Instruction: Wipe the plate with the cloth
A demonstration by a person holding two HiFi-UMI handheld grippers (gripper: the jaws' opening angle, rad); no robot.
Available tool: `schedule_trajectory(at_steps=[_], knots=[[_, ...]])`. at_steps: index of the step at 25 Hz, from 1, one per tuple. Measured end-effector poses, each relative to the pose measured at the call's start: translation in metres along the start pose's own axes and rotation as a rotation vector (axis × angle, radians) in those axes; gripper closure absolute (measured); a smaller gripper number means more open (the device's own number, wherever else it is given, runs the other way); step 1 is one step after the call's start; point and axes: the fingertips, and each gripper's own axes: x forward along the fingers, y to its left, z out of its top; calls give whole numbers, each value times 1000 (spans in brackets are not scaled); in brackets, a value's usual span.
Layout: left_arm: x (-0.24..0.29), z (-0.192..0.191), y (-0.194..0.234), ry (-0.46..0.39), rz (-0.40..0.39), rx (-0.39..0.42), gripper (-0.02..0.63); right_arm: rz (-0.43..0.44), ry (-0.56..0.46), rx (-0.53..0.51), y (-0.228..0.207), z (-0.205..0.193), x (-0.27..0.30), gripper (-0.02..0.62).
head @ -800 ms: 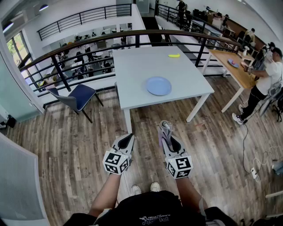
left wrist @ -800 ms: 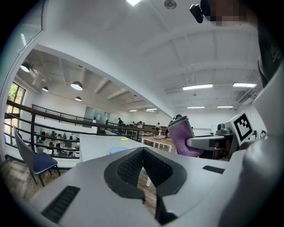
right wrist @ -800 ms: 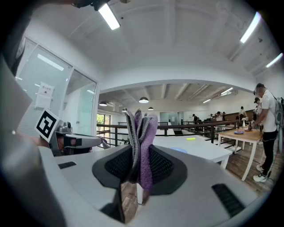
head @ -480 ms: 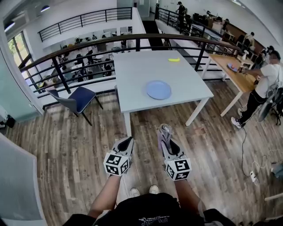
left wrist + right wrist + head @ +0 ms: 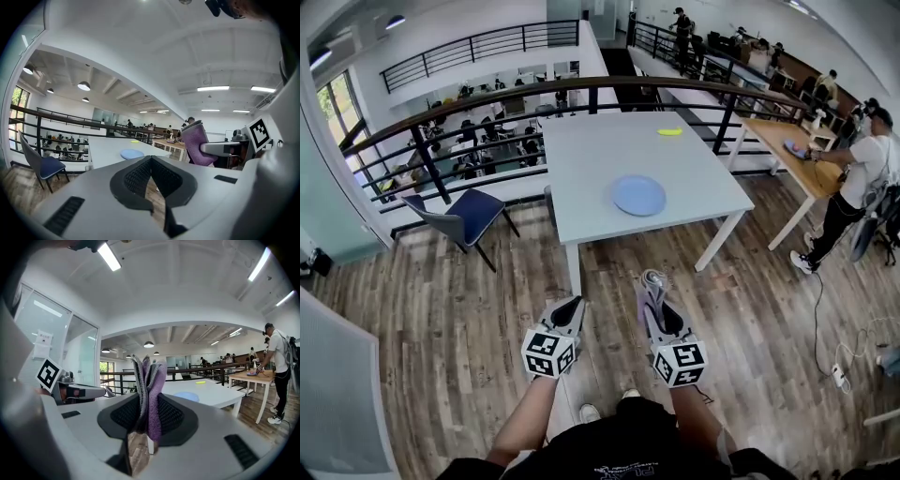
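Head view: the left gripper (image 5: 570, 307) and the right gripper (image 5: 657, 302) hang side by side over the wooden floor (image 5: 441, 309), well apart from the white worktop (image 5: 591, 155) at 12 o'clock. The blue plate (image 5: 638, 195) lies on that worktop, with a small yellow thing (image 5: 669, 132) at 1 o'clock from it. A folded purple cloth (image 5: 651, 282) stands up from the right gripper's tips.

Left gripper view: the fingers (image 5: 133, 177) meet tip to tip with nothing between them. The plate shows far off at 11 o'clock of the tips, the cloth at 2 o'clock.

Right gripper view: the fingers are clamped on the cloth, whose folds rise above them; the plate lies well beyond at 3 o'clock
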Motion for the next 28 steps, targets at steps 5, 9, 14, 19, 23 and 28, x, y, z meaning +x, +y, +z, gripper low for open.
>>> schedule_trajectory(at_steps=[5, 9, 14, 19, 23, 28], knots=[[14, -3, 8, 11, 10, -1, 594, 6, 8, 6, -11, -3, 15, 479], [33, 0, 14, 11, 15, 2, 594, 18, 5, 6, -23, -1, 32, 479], [69, 15, 17, -1, 22, 16, 594, 33, 2, 5, -50, 6, 56, 479], [104, 20, 24, 6, 35, 31, 594, 48, 3, 10, -76, 7, 84, 479], [128, 28, 28, 14, 47, 39, 594, 69, 2, 14, -93, 13, 102, 479], [152, 37, 28, 7, 73, 48, 594, 94, 9, 23, -116, 16, 120, 479]])
